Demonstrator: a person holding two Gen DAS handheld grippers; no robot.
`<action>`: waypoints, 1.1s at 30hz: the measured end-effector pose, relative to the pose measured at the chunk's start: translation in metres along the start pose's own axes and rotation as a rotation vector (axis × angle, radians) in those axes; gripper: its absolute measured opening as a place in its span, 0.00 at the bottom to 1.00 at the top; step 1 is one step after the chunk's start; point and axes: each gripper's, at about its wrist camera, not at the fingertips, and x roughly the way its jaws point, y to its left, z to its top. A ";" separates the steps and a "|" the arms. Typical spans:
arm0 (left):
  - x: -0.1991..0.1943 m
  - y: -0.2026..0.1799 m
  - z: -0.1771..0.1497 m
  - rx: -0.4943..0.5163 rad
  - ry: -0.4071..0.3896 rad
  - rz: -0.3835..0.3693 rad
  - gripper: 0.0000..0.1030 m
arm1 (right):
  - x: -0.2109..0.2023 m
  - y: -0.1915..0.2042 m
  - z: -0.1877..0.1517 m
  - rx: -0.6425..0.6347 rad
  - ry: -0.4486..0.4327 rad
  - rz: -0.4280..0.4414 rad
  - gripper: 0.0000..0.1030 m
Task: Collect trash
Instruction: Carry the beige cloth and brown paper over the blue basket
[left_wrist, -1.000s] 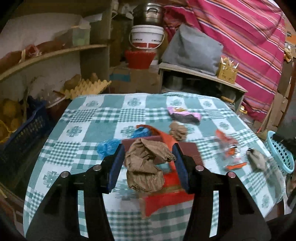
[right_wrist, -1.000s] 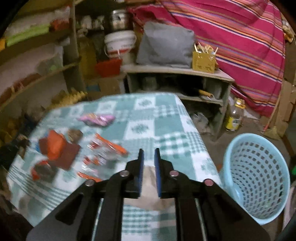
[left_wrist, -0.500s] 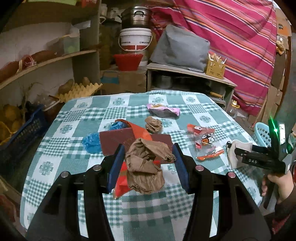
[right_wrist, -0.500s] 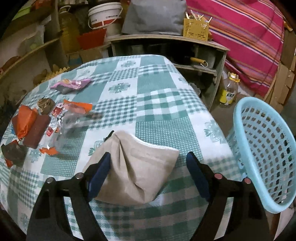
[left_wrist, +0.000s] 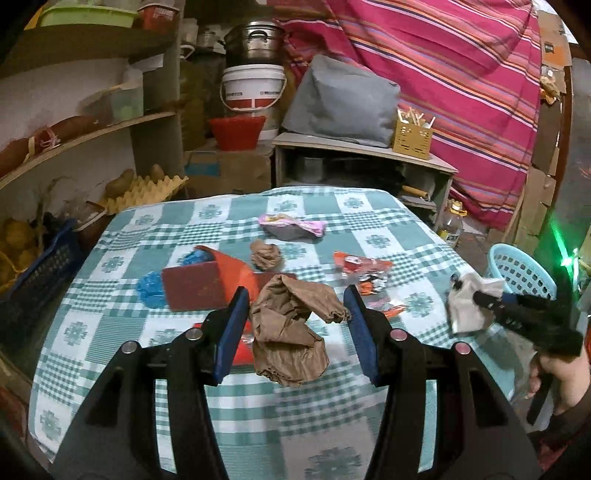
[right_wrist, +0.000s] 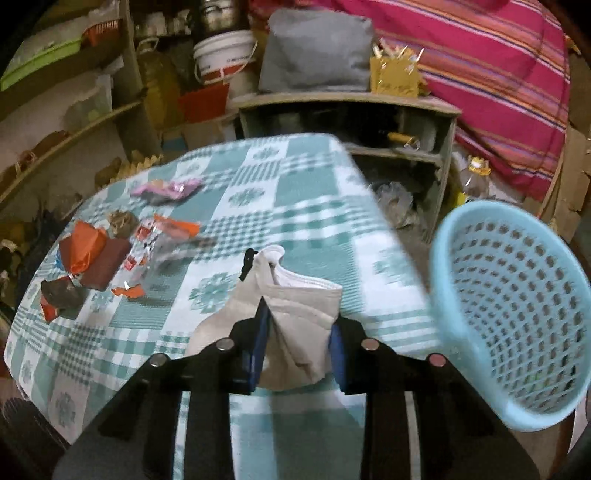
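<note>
My right hand-held gripper (right_wrist: 297, 339) is closing on one pale mask (right_wrist: 291, 314), newly lifted; left hand-held gripper (left_wrist: 295, 325) is still gripping one brown wad (left_wrist: 291, 332) at six o'clock.

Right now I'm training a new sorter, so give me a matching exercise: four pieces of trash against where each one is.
Things:
1. crumpled brown paper
2. grey-white face mask
3. pink snack wrapper
4. blue plastic scrap

Places:
A. far end of the table
B. between the right gripper fingers
C. between the left gripper fingers
D. beside the dark red pad

Pairs: 1-C, 2-B, 3-A, 4-D
</note>
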 end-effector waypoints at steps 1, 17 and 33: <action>0.001 -0.007 0.001 0.005 0.000 -0.001 0.50 | -0.007 -0.007 0.002 0.001 -0.014 -0.009 0.29; 0.018 -0.138 0.031 0.114 -0.038 -0.170 0.50 | -0.116 -0.139 0.023 0.021 -0.166 -0.221 0.29; 0.045 -0.262 0.037 0.233 -0.041 -0.351 0.51 | -0.133 -0.192 0.025 0.058 -0.185 -0.294 0.29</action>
